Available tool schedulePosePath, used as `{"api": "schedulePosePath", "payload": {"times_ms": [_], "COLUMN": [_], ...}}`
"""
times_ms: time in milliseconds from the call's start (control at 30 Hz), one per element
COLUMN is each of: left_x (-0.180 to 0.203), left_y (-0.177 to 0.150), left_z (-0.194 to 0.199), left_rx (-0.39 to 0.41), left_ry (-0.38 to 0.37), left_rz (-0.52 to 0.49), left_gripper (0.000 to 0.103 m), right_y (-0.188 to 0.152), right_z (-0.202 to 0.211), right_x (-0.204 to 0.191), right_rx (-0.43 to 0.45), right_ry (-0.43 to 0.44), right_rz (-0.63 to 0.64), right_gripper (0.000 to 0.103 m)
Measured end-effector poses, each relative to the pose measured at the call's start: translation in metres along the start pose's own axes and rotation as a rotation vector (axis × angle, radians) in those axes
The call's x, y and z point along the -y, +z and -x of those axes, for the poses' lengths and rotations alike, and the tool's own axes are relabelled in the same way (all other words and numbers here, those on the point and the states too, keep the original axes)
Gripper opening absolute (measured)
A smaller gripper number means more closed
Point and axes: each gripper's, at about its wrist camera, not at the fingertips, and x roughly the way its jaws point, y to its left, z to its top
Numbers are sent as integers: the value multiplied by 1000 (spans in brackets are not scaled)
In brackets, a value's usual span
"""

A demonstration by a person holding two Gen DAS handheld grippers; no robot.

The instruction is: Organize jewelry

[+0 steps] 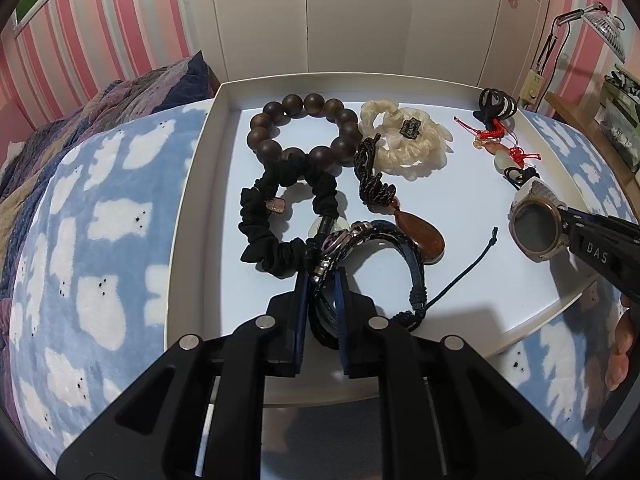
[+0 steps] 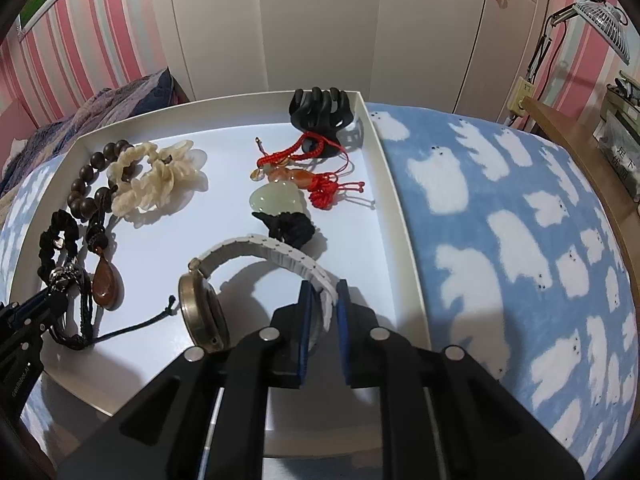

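Your shallow white tray (image 2: 404, 216) lies on fleecy blue bedding (white bear shapes). Your right gripper (image 2: 324, 300) pinches the watch (image 2: 202, 312) by its ribbed white strap, round brass case on edge. Your left gripper (image 1: 323, 292) clamps the braided black bracelet (image 1: 400, 248), loop arching rightwards.

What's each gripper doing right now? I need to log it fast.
Left gripper: shut on the braided leather bracelet.
Right gripper: the white watch band sits between its pads; whether they grip it cannot be told.
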Motion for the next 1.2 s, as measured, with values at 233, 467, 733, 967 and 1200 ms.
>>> {"api": "schedulePosePath", "payload": {"times_ms": [233, 467, 733, 967, 1200], "left_x": [1, 3, 4, -1, 2], "left_y": [-1, 1, 6, -10, -46], "left_z": [1, 5, 38, 96, 157], "left_rx": [2, 22, 102, 205, 277], "left_ry": [3, 20, 34, 49, 54], "left_rz": [4, 1, 11, 39, 78], "left_gripper": [12, 21, 74, 100, 100], "right_y": [-1, -1, 1, -12, -50], "right_z": [1, 12, 46, 94, 144], "right_x": [3, 2, 4, 12, 18], "right_rx": [-16, 0, 96, 196, 255], "right_ry": [12, 23, 34, 63, 65], "right_rz": [-8, -3, 17, 1, 10], "right_gripper": [16, 41, 83, 94, 98]}}
